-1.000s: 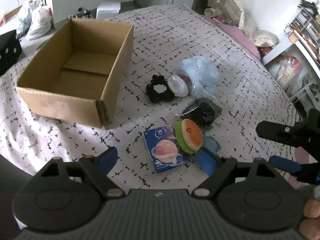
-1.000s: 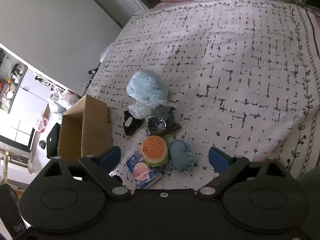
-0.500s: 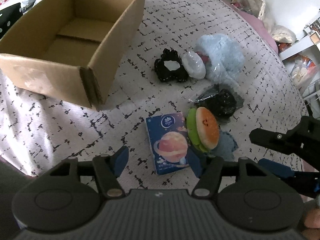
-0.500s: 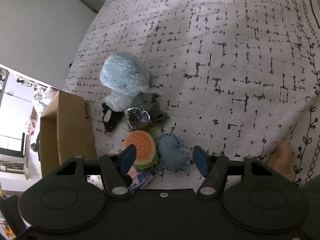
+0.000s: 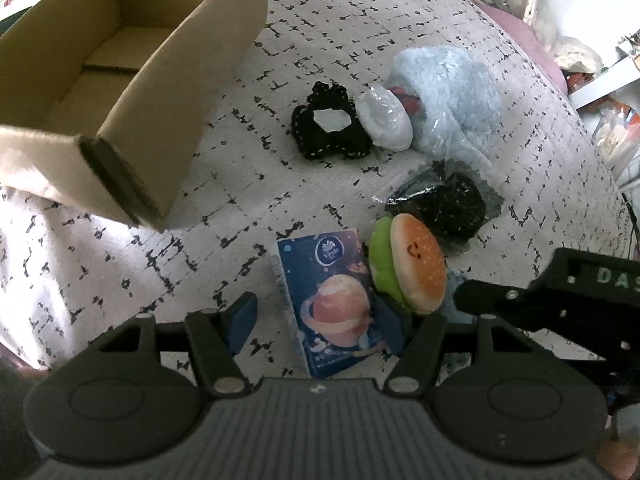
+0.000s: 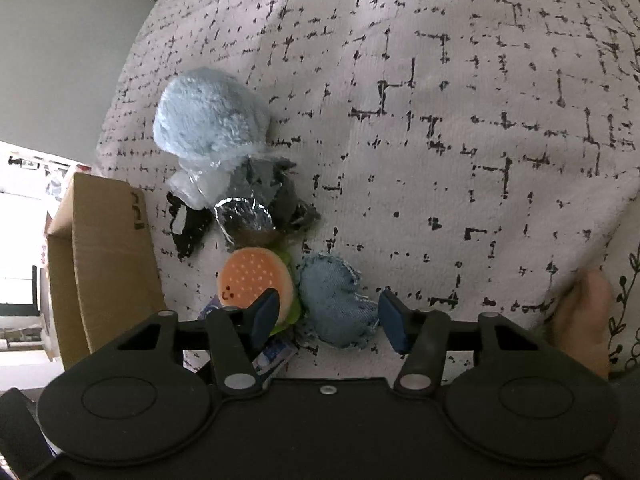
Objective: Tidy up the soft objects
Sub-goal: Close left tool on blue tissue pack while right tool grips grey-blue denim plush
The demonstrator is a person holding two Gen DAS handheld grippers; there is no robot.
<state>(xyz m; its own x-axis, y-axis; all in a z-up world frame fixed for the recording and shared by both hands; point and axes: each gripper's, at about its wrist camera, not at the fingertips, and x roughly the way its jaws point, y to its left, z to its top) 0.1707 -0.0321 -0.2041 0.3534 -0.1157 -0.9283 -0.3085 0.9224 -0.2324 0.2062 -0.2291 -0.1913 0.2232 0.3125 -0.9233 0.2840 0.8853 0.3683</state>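
Observation:
A pile of soft things lies on the patterned bedspread (image 6: pixel 480 120). The blue tissue pack (image 5: pixel 332 300) with a planet print lies flat between the fingers of my left gripper (image 5: pixel 316 320), and the pads stand clear of it. Beside it leans a burger plush (image 5: pixel 416 264). My right gripper (image 6: pixel 330 318) hangs over a denim-blue fabric piece (image 6: pixel 336 300); its jaws are closing with that piece between them, not pressed. Its left fingertip (image 6: pixel 266 312) overlaps the burger plush (image 6: pixel 256 280). An open cardboard box (image 5: pixel 120 92) stands at the left.
Behind the burger lie a black item in clear wrap (image 5: pixel 452 204), a black scrunchie (image 5: pixel 332 128), a wrapped white lump (image 5: pixel 384 120) and a pale blue plush (image 5: pixel 452 96). The right gripper's black body (image 5: pixel 560 292) crowds the left wrist view. Bare skin (image 6: pixel 580 312) shows at the bedspread's edge.
Both grippers have come down toward the pile and their jaws have narrowed. The tissue pack now lies between the left fingers, the denim piece between the right ones.

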